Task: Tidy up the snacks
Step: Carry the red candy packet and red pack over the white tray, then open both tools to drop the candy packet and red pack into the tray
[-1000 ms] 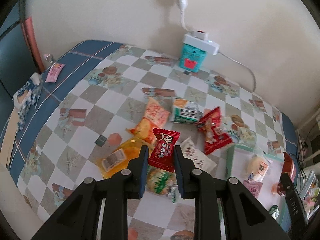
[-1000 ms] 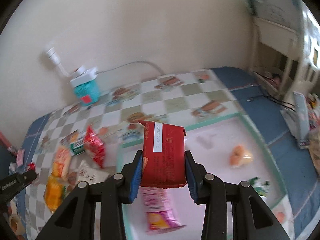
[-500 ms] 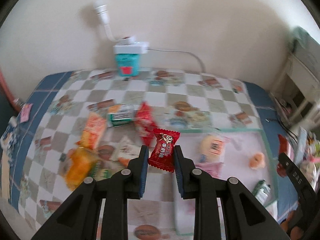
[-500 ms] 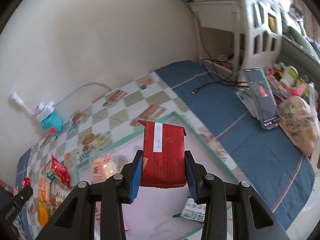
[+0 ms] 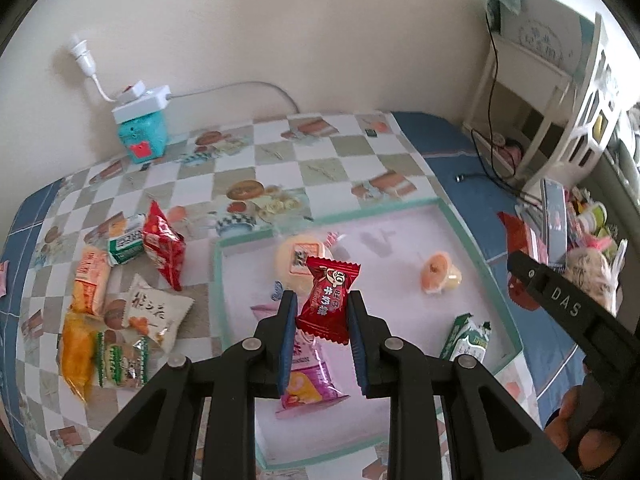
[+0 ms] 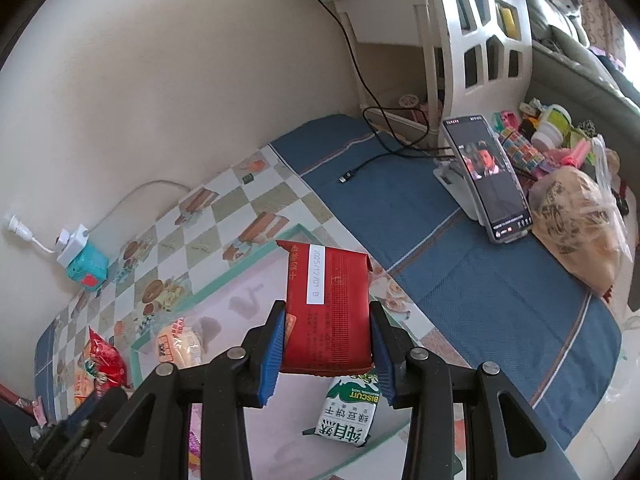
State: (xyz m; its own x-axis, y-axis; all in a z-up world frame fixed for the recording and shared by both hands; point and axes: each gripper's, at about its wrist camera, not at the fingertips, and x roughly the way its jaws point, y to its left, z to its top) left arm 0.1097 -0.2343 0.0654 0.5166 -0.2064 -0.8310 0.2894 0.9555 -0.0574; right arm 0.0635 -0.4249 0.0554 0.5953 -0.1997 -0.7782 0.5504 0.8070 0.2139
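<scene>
My left gripper (image 5: 322, 312) is shut on a small red candy packet (image 5: 327, 300) and holds it above the pink tray with a green rim (image 5: 400, 205). My right gripper (image 6: 327, 336) is shut on a flat red snack packet (image 6: 328, 312) and holds it above the tray's right side (image 6: 256, 276). The right gripper's arm (image 5: 560, 304) shows at the right of the left wrist view. In the tray lie a round bun (image 5: 298, 258), an orange jelly cup (image 5: 438, 276), a pink packet (image 5: 308, 376) and a green biscuit packet (image 5: 466, 340), also seen in the right wrist view (image 6: 350, 412).
Several loose snack packets (image 5: 120, 300) lie on the checked cloth left of the tray. A teal box with a power strip (image 5: 142, 128) stands by the wall. On the blue cloth at the right stand a phone on a stand (image 6: 488, 184), a bagged loaf (image 6: 580, 224) and a white shelf (image 6: 452, 32).
Both grippers have swung to the right with their packets. The left one has come from over the loose pile to over the tray. The right one now looks toward the tray's right end.
</scene>
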